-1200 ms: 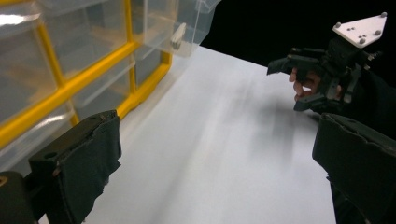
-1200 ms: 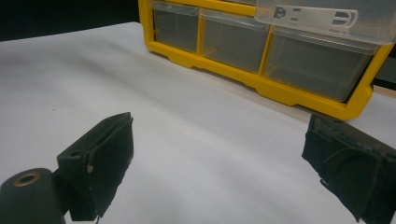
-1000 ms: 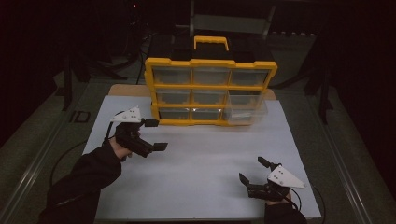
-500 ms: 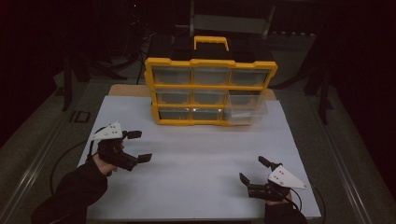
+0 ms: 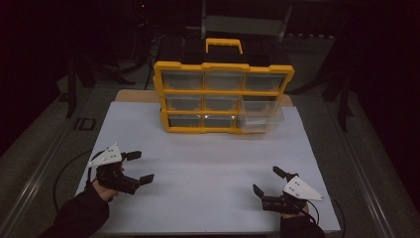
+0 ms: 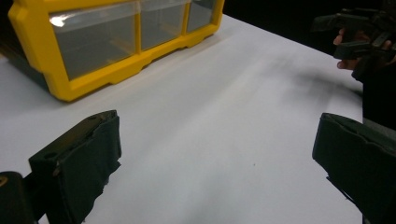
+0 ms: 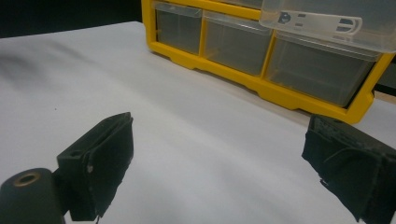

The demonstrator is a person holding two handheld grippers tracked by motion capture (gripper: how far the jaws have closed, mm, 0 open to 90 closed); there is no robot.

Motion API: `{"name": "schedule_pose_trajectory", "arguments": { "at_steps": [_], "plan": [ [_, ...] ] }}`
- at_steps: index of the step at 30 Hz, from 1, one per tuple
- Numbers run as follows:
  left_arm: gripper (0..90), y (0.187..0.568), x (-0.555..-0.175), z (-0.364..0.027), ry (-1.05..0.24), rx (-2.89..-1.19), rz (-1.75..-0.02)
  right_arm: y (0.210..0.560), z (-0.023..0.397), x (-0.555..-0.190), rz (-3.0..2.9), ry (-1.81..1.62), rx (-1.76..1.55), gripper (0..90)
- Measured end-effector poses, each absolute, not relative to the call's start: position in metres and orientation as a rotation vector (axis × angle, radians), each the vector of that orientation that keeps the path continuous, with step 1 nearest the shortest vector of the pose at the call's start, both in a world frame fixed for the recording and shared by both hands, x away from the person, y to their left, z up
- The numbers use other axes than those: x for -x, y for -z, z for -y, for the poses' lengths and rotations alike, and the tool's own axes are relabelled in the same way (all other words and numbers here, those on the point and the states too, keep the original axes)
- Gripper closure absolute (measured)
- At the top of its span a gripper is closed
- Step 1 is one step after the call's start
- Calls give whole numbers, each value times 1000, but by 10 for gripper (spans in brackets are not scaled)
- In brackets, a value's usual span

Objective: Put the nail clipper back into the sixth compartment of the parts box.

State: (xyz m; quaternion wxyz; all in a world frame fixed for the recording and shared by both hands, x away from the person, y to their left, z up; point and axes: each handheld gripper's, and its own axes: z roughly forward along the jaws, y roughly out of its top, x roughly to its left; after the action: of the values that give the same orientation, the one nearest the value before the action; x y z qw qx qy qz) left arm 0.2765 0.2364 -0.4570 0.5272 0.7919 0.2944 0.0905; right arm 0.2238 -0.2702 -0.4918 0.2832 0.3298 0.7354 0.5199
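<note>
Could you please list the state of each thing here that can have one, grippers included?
Left gripper: open, holding nothing.
Right gripper: open, holding nothing.
Yellow drawer cabinet: upright on the white sheet, handle up.
Middle-right drawer: pulled partway out.
Bottom-left drawer: pushed in.

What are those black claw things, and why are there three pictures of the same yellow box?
Those claws are grippers, squeeze tools with two jaws. A person holds one in each hand: the left gripper and the right gripper. Both are open and hold nothing. One picture comes from a camera high above the white table. The other two come from small cameras riding on the grippers, so you see black jaws at the bottom. On the table stands a yellow drawer box. One clear drawer, at its right side, is pulled out.
</note>
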Motion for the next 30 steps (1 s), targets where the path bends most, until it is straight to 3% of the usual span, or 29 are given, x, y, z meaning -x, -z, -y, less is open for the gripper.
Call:
{"name": "schedule_pose_trajectory", "arguments": {
  "at_steps": [12,20,30],
  "plan": [
    [19,484,-265,-245,-328,-1848,-789,492,270,-224,-1975,-1396,-882,85],
    [19,495,-253,-240,-496,-1836,-849,493,270,-224,-1977,-1401,-883,85],
    [19,503,-250,-236,-546,-1824,-892,493,270,-224,-1983,-1406,-875,85]
  ]
}}
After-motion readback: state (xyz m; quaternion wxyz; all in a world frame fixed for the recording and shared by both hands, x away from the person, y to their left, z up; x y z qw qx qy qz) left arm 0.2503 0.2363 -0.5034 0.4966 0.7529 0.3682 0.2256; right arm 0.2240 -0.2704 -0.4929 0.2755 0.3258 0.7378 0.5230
